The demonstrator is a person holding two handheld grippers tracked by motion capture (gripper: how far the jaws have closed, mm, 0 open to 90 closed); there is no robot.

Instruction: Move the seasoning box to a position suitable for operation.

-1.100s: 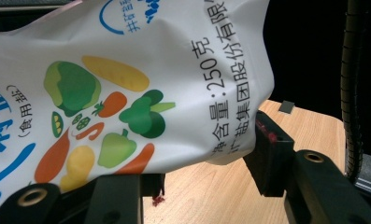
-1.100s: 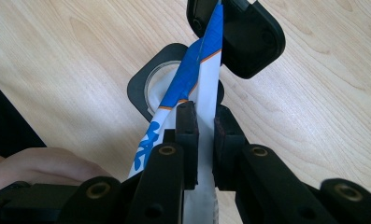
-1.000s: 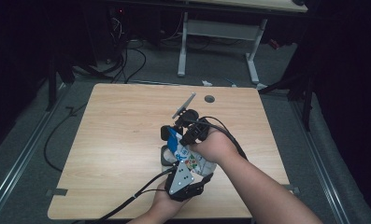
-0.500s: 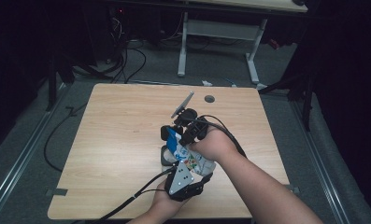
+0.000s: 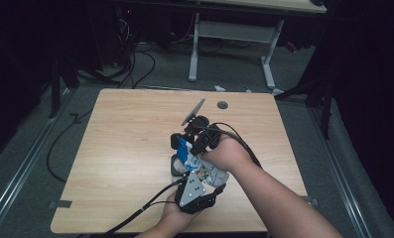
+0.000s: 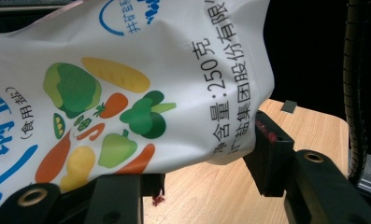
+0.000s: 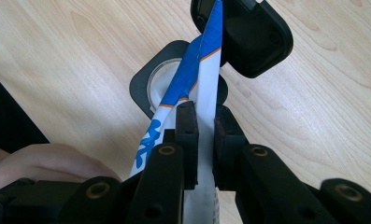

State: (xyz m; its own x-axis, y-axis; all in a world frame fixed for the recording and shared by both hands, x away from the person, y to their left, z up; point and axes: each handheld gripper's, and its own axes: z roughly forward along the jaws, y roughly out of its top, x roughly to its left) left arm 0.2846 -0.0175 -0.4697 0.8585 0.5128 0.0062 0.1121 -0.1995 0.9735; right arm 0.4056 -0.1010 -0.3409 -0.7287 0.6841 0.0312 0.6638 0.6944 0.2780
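I have the left tool point(image 5: 180, 161) nearest me, low over the front of the bench point(image 5: 125, 148), its jaws clamped around the lower body of the salt bag point(image 6: 127, 93), the white pouch with printed vegetables bulging between the pads; my worry here is that the filled, slippery film could squirm out sideways if I squeeze unevenly, or crease so the contents shift; just beyond, the right tool point(image 7: 205, 140) has its jaws drawn together on the thin blue-and-white top edge of the bag point(image 7: 199, 70), held upright like a blade; that flat seal offers little to bite on, so a pull could let it slide free, or tear it crookedly and spill salt across the wood; below that edge sits a small black-rimmed cup point(image 7: 150, 88) on the bench, close under the bag; I judge a jerk from either hand could knock it or send salt past its mouth; farther off, the trailing cable point(image 5: 239, 141) over the right hand point(image 5: 229, 156) could snag.
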